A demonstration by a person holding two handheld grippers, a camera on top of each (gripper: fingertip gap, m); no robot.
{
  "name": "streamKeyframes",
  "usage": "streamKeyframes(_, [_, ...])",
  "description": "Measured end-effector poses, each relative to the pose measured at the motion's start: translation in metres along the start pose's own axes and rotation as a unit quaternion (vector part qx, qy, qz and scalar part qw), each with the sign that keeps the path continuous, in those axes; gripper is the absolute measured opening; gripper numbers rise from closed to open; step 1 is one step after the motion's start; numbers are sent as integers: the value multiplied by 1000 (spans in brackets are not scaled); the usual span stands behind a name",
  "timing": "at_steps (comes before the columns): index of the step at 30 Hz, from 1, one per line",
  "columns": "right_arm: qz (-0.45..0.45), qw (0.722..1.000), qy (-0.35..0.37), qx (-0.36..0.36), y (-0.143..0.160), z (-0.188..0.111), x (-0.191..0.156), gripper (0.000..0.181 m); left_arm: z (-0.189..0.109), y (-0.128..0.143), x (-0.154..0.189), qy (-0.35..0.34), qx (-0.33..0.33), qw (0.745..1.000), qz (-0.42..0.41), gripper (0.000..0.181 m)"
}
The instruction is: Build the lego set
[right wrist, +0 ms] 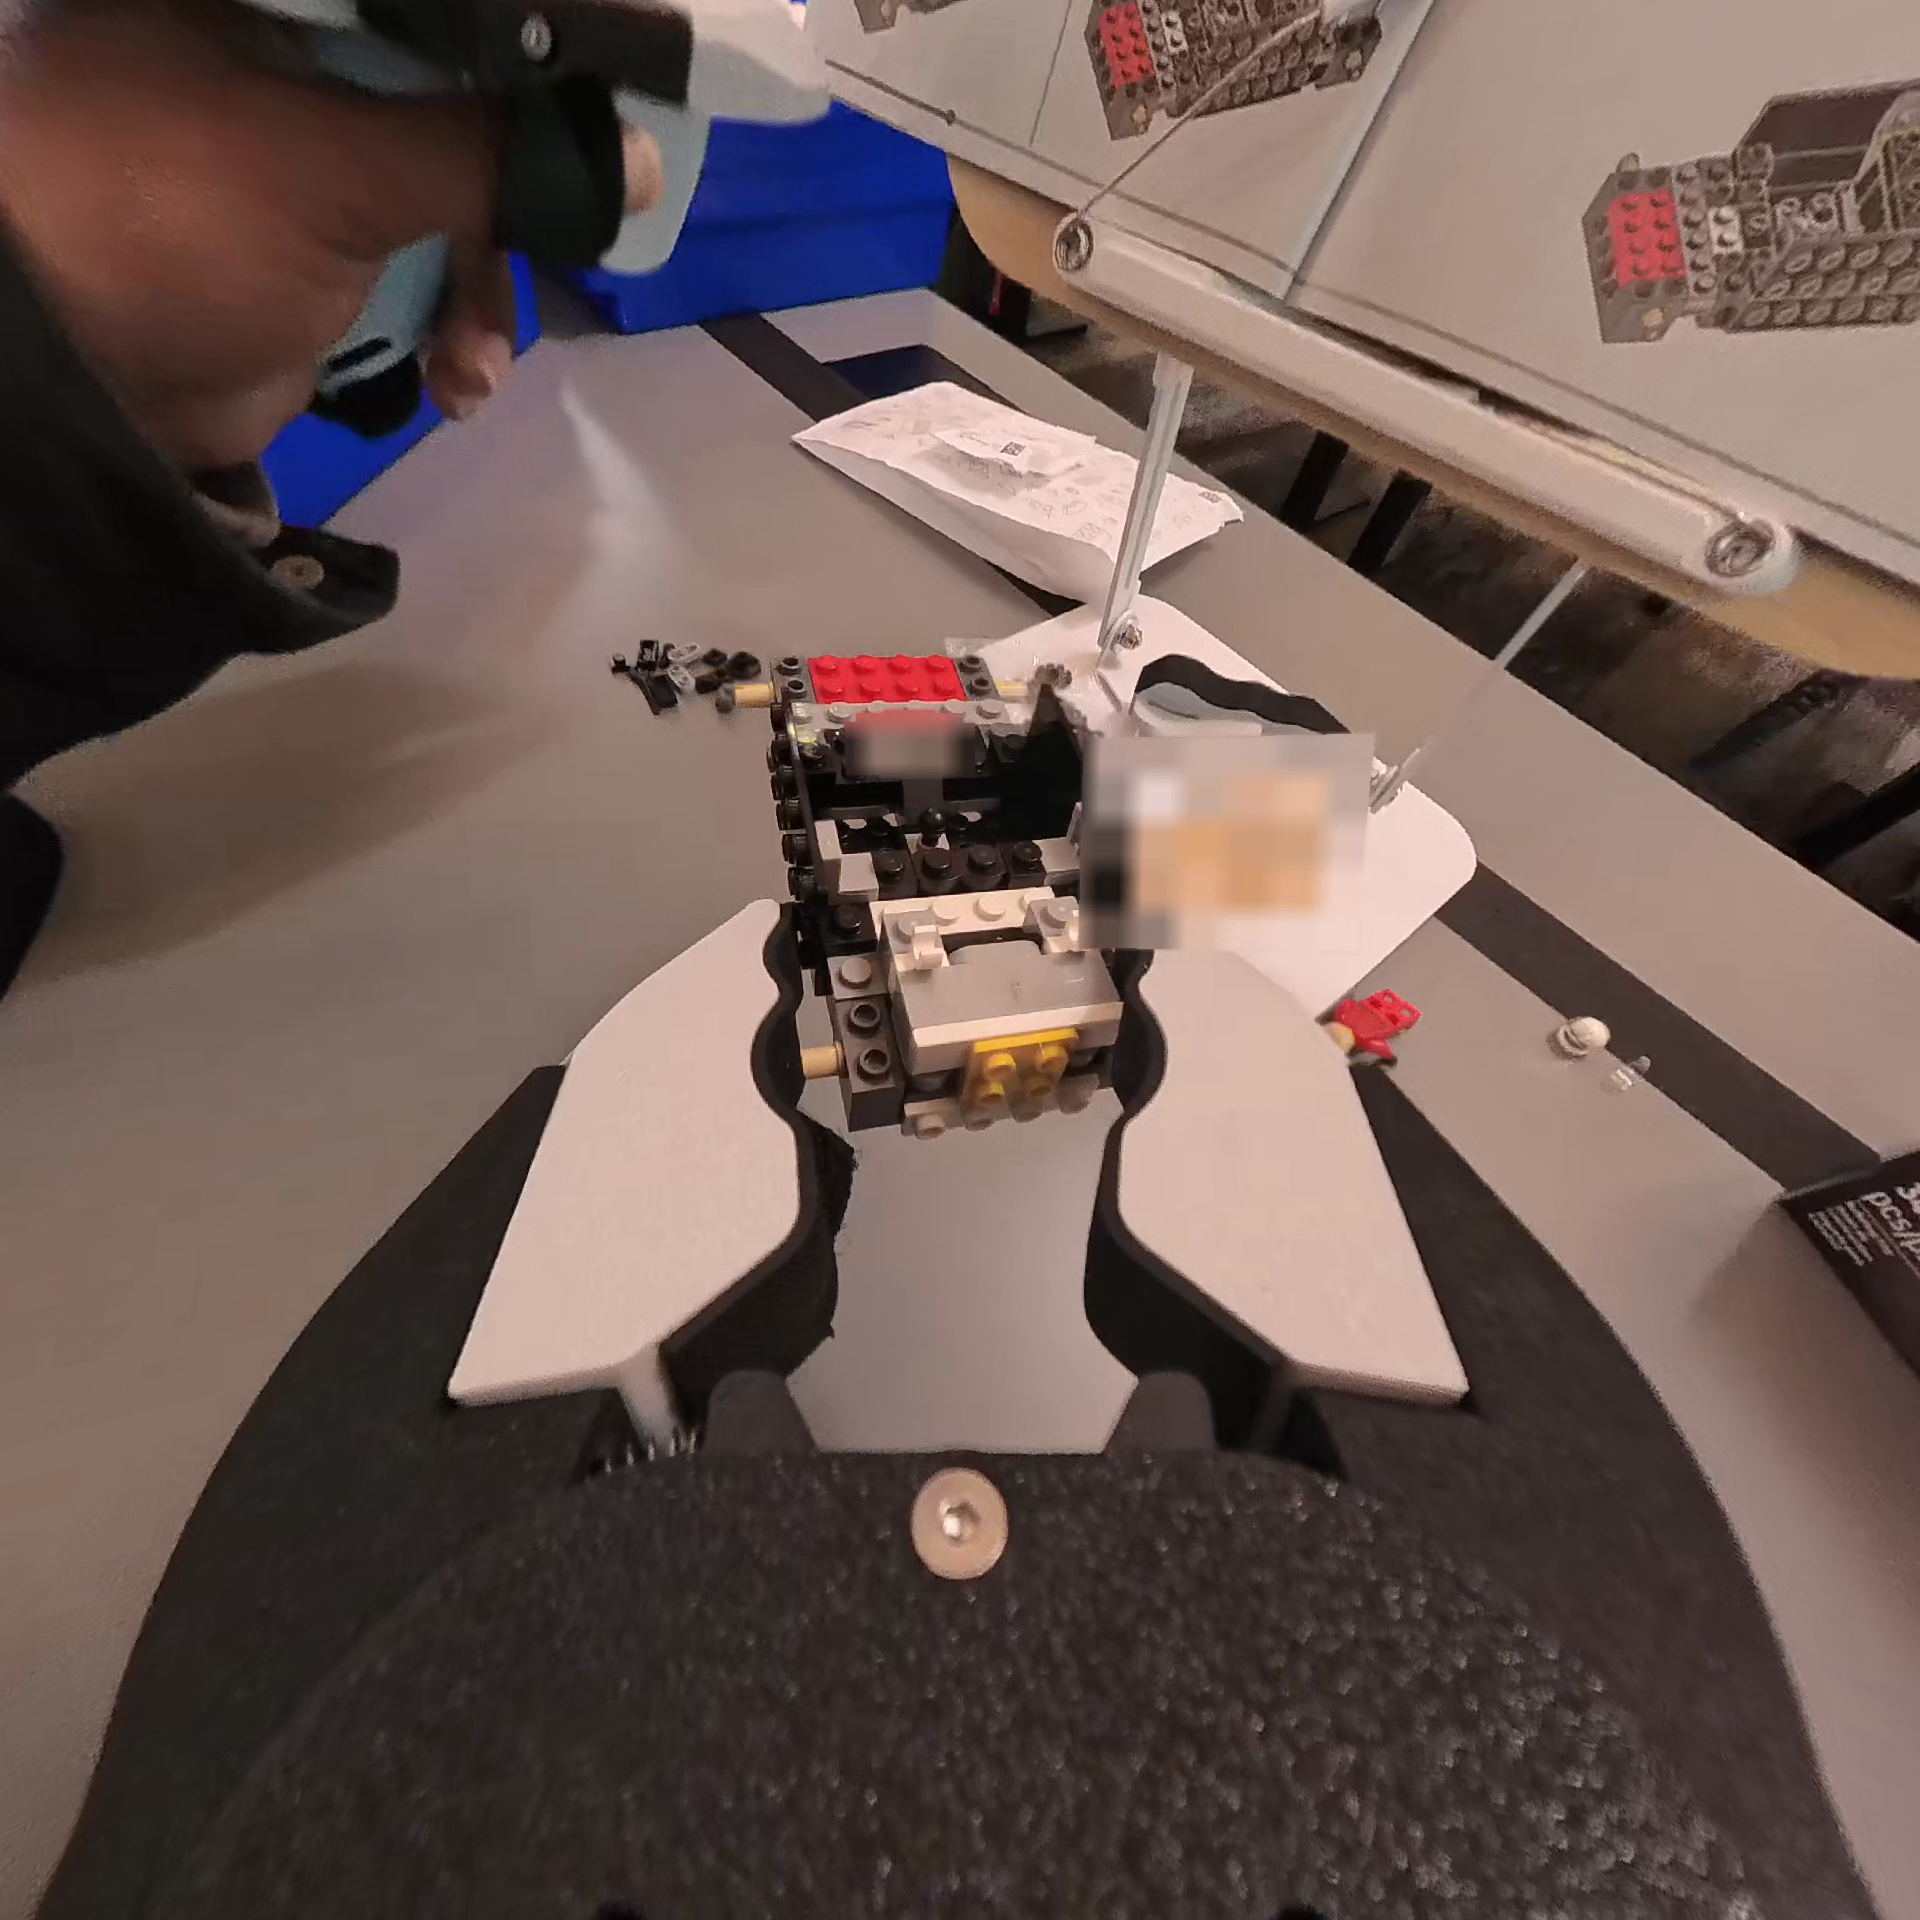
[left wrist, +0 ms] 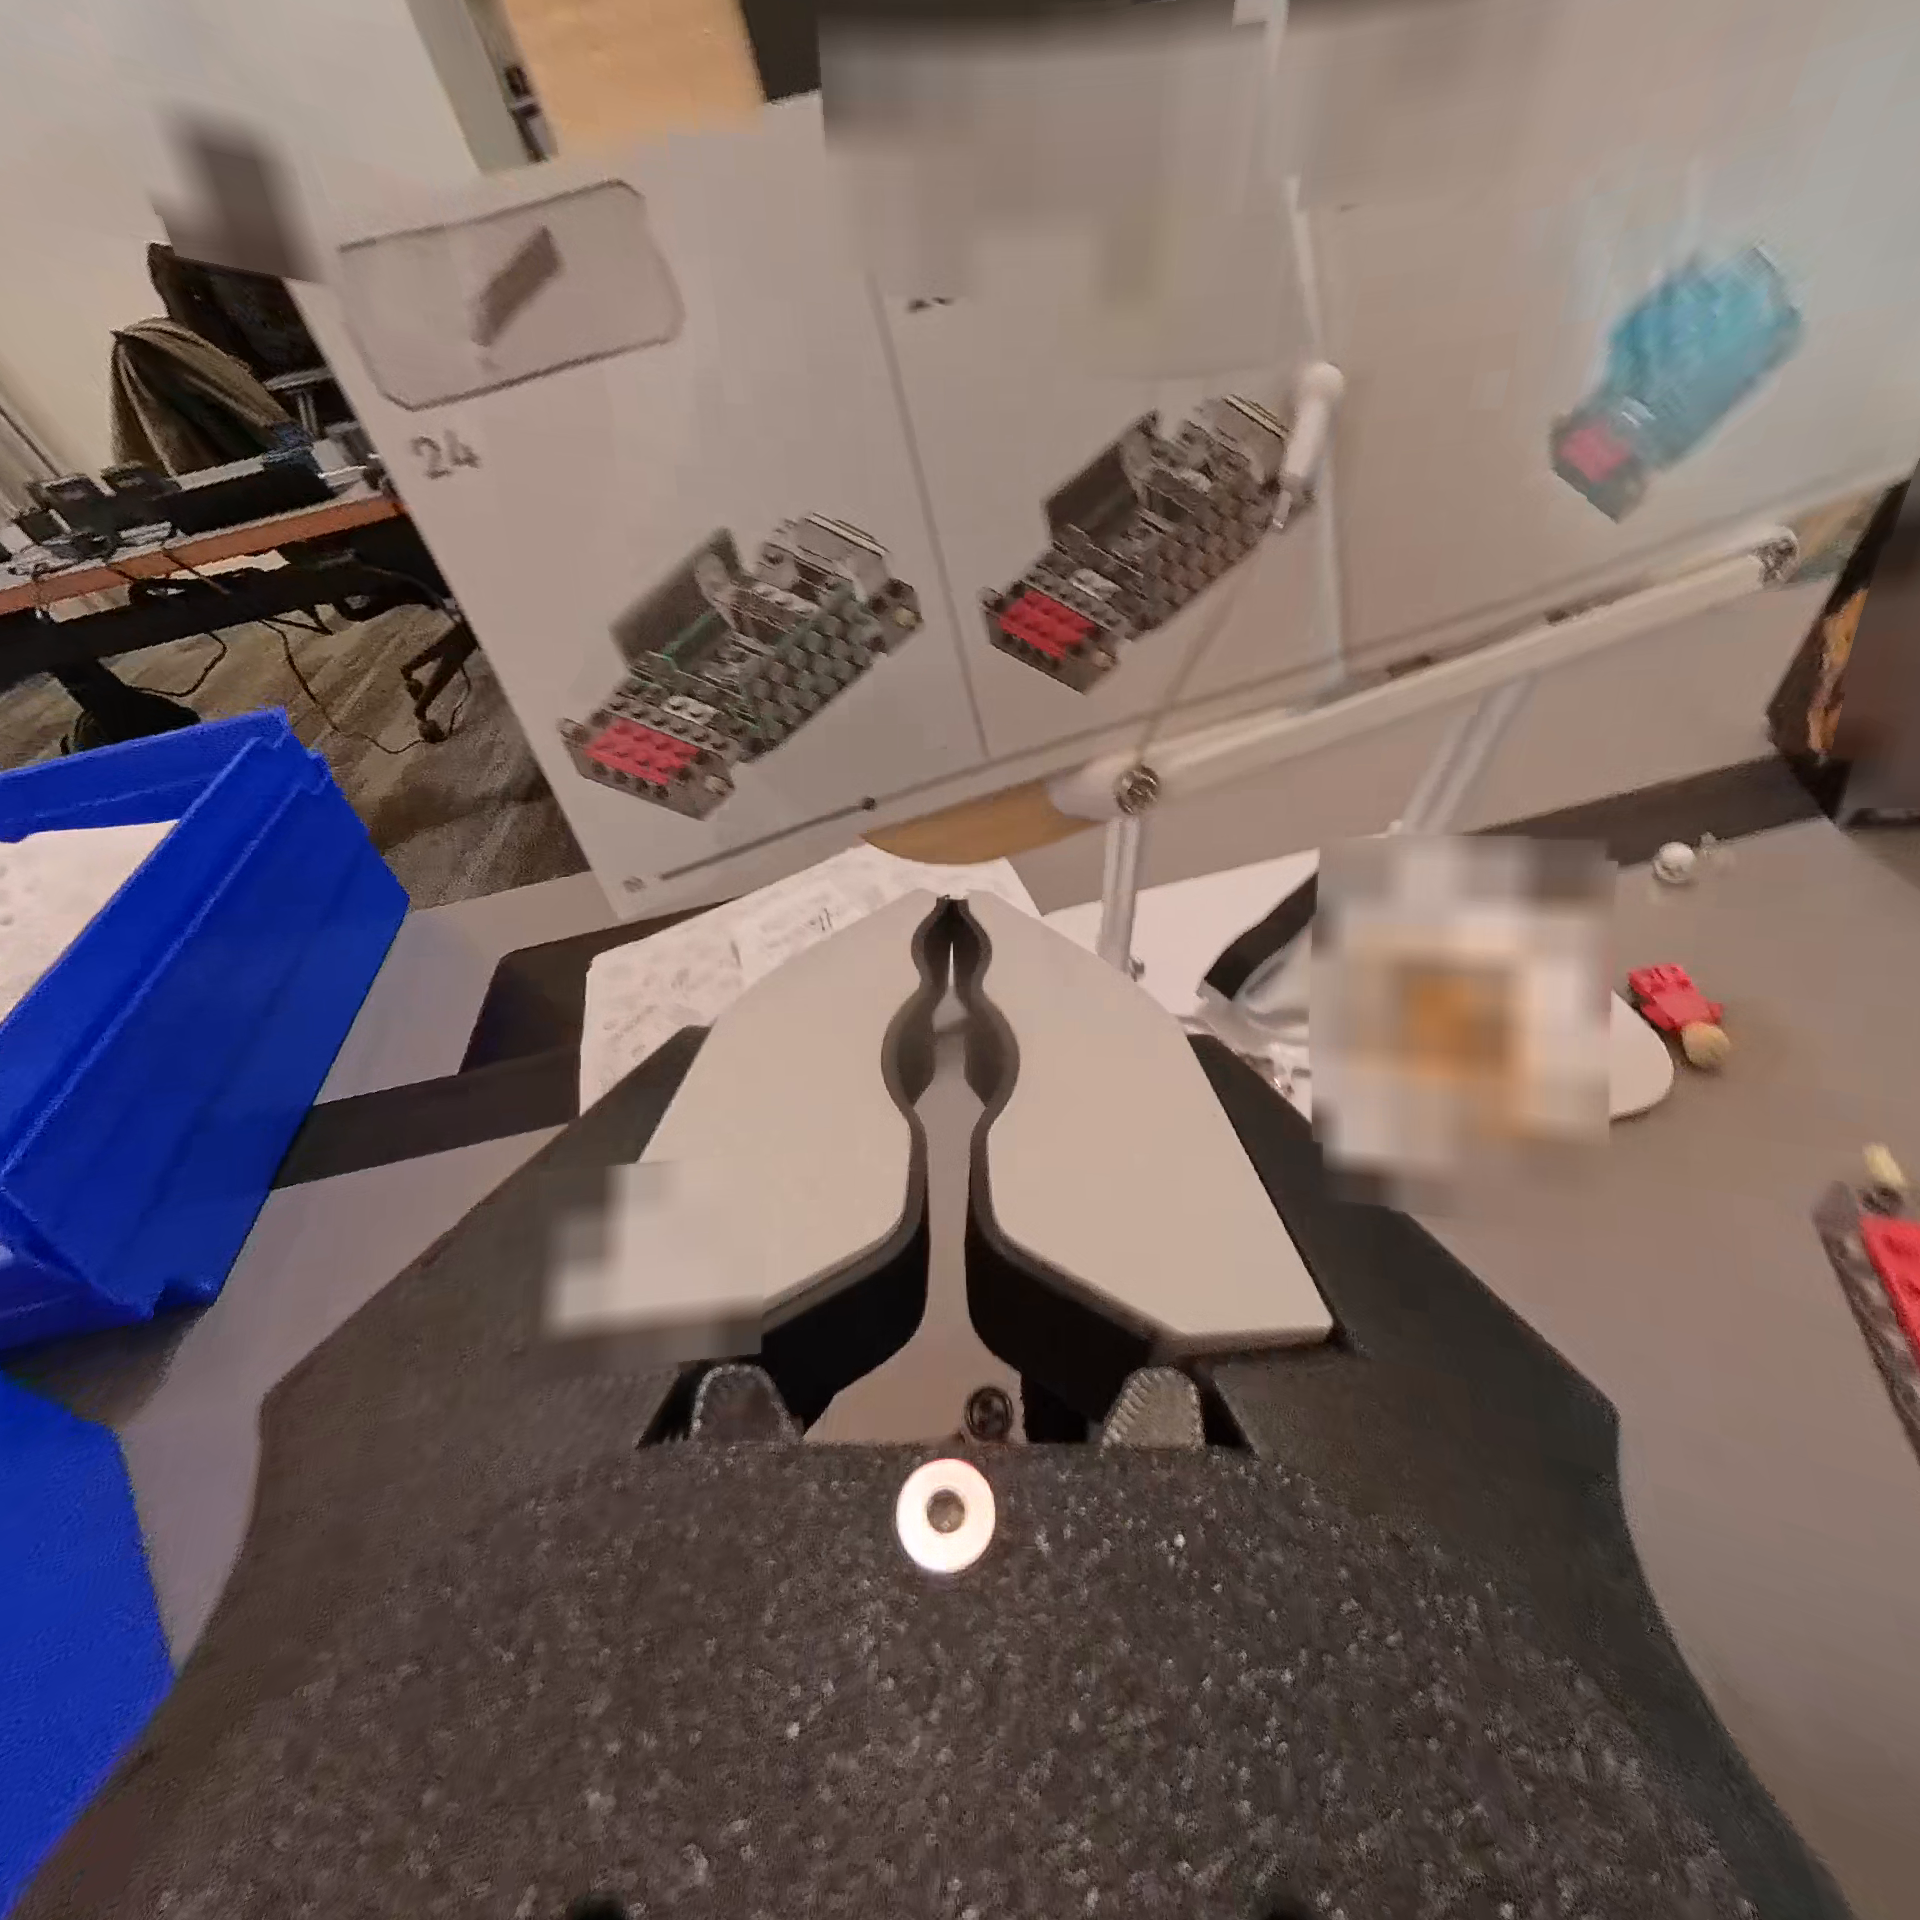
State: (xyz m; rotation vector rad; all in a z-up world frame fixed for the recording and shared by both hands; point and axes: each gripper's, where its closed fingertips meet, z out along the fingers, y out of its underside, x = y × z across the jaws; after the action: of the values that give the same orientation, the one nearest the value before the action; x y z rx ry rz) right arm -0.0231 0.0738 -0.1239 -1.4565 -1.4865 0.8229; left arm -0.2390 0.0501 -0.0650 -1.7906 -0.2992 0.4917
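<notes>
1. Left gripper [left wrist: 951, 920] is pinched closed, empty, up off the table [left wrist: 1558, 1299].
2. Right gripper [right wrist: 956, 997] is spread wide, flanking the lego build [right wrist: 935, 894] standing on the table.

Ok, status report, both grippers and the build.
Left gripper shut, empty, raised off table. Right gripper open, fingers either side of the lego model, contact unclear. Loose small parts beyond model, none blocking.

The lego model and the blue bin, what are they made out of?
The lego model looks like hard, glossy moulded plastic: studded bricks in black, grey, red and yellow with crisp edges and small highlights. The blue bin also looks like plastic, smoother and one solid colour, with moulded ridges along its rim. The right gripper sits around the model's near end.
</notes>
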Motion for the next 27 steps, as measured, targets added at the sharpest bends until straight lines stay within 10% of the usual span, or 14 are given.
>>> streamKeyframes(27, [-74,994,-62,-54,56,29,-18,58,13,-20,5,66,42,997,-4,0])
